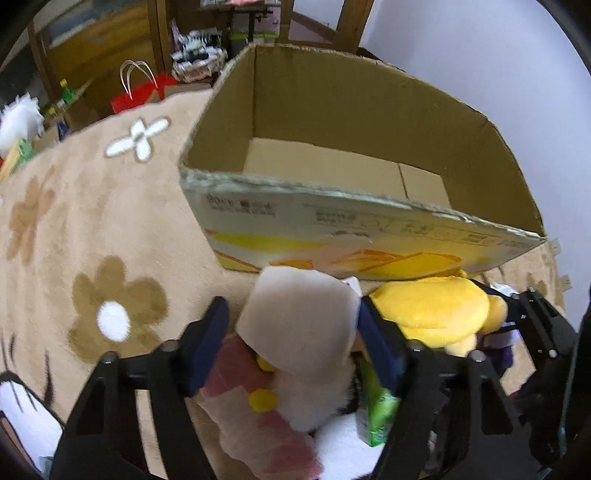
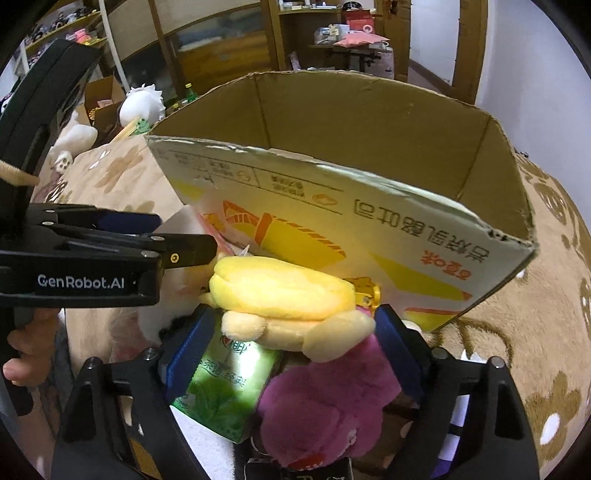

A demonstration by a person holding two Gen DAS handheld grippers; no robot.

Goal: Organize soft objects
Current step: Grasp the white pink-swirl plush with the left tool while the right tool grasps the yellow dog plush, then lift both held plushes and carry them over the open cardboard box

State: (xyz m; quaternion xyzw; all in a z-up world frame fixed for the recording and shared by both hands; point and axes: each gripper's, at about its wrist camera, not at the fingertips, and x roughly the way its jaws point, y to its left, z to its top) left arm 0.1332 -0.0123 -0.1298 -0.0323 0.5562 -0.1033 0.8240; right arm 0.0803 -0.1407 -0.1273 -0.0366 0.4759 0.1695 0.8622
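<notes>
On flowered beige blanket (image 1: 74, 229) sits cardboard box (image 1: 369, 110).

A tan plush rug (image 1: 74, 229) patterned with brown and white flowers was spread across the floor, and a plain pale wall (image 1: 480, 55) was seen to the right, evenly lit by soft daylight. Behind the rug, wooden cabinets with glass-fronted doors (image 2: 207, 44) were ranged along the back of the room — their shelves (image 2: 62, 22) crowded with small items too blurred to be told apart. A cluttered table (image 2: 354, 40) was set further back beside a wooden door frame (image 2: 472, 48), and a red paper bag with pale handles (image 1: 142, 90) was stood at the rug's far edge.
</notes>
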